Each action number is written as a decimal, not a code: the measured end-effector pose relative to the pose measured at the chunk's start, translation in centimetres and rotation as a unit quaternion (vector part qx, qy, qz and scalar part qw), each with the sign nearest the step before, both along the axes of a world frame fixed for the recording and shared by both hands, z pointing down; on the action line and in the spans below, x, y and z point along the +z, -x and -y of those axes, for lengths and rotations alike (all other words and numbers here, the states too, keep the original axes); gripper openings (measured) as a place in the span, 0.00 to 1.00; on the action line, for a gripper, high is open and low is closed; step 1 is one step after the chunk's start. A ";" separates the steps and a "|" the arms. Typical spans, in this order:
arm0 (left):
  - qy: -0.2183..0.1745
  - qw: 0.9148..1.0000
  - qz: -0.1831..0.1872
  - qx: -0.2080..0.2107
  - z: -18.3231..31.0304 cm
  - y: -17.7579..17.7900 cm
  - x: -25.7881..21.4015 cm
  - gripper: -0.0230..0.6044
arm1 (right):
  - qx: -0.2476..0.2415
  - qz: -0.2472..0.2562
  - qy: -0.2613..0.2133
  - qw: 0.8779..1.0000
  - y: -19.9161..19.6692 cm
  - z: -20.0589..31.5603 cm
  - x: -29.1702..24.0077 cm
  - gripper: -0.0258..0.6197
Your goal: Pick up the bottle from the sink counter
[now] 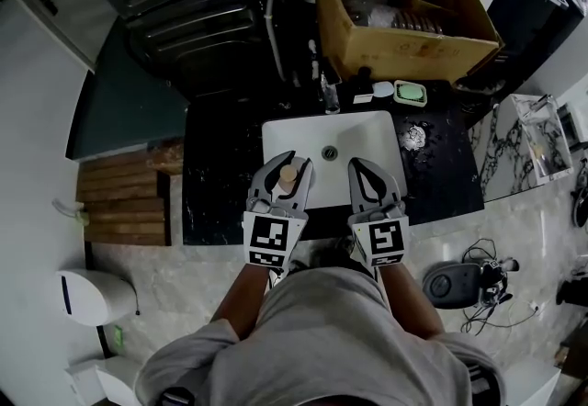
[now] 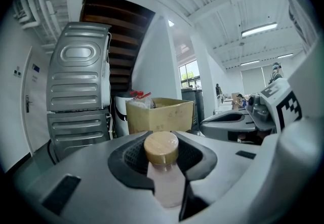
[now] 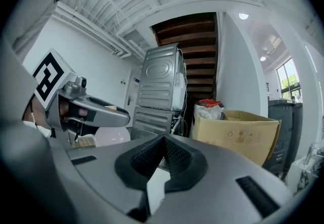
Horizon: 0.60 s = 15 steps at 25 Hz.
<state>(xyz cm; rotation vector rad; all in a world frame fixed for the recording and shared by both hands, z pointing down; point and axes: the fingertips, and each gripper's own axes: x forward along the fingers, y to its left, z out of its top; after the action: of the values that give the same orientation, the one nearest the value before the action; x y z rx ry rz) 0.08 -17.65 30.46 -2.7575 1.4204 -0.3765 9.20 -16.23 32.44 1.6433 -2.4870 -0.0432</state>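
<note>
Holding the bottle upright at twelve o'clock between the jaws of our left claw, we have our right claw closed and empty at its three o'clock.

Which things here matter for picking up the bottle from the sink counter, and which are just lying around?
For the job: bottle, clamped in the left gripper; sink counter.
Not part of it: cardboard box; green dish; right gripper, shut on nothing.
</note>
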 end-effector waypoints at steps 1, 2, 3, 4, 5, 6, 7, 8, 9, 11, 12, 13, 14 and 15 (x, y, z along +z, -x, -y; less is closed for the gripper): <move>0.001 1.000 0.001 0.000 0.0 0.0 0.1 0.22 | -0.001 0.000 0.002 1.000 0.1 0.0 0.0 0.05; 0.002 1.000 0.001 0.000 0.1 0.0 0.1 0.22 | -0.001 0.000 0.005 1.000 0.2 0.1 0.0 0.05; 0.002 1.000 0.001 0.001 0.1 0.0 0.0 0.22 | -0.002 -0.001 0.007 1.000 0.2 0.2 0.1 0.05; 0.001 1.000 0.001 0.001 0.2 0.0 0.0 0.22 | -0.002 -0.002 0.006 1.000 0.2 0.3 0.0 0.05; 0.000 1.000 0.001 0.001 0.2 -0.1 -0.1 0.22 | -0.003 -0.001 0.005 1.000 0.2 0.4 -0.2 0.05; -0.001 1.000 0.001 0.001 0.3 0.0 -0.2 0.22 | -0.004 0.001 0.004 1.000 0.3 0.5 -0.4 0.05; -0.002 1.000 0.002 0.000 0.3 0.0 -0.2 0.22 | -0.005 0.002 0.003 1.000 0.4 0.6 -0.5 0.05; -0.003 1.000 0.003 0.000 0.4 0.0 -0.3 0.22 | -0.007 0.004 0.002 1.000 0.4 0.7 -0.6 0.05; -0.003 1.000 0.003 -0.001 0.5 0.0 -0.2 0.22 | -0.009 0.004 0.001 1.000 0.5 0.8 -0.7 0.05; 0.000 1.000 0.001 -0.003 0.7 0.0 -0.1 0.22 | -0.013 0.006 0.002 1.000 0.7 1.0 -0.6 0.05; 0.002 1.000 0.000 -0.004 0.7 0.1 0.0 0.22 | -0.014 0.006 0.003 1.000 0.7 1.0 -0.5 0.05; 0.005 1.000 -0.002 -0.004 0.8 0.1 0.0 0.22 | -0.016 0.006 0.004 1.000 0.8 1.1 -0.5 0.05; 0.007 1.000 -0.003 -0.004 0.9 0.2 0.1 0.22 | -0.016 0.006 0.005 1.000 0.9 1.2 -0.4 0.05; 0.009 1.000 -0.004 -0.005 0.9 0.2 0.1 0.22 | -0.017 0.006 0.006 1.000 0.9 1.2 -0.4 0.05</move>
<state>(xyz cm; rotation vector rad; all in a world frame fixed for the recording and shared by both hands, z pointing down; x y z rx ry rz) -0.13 -18.60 30.58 -2.7709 1.4392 -0.3796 8.31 -17.48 32.05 1.6016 -2.5204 -0.0230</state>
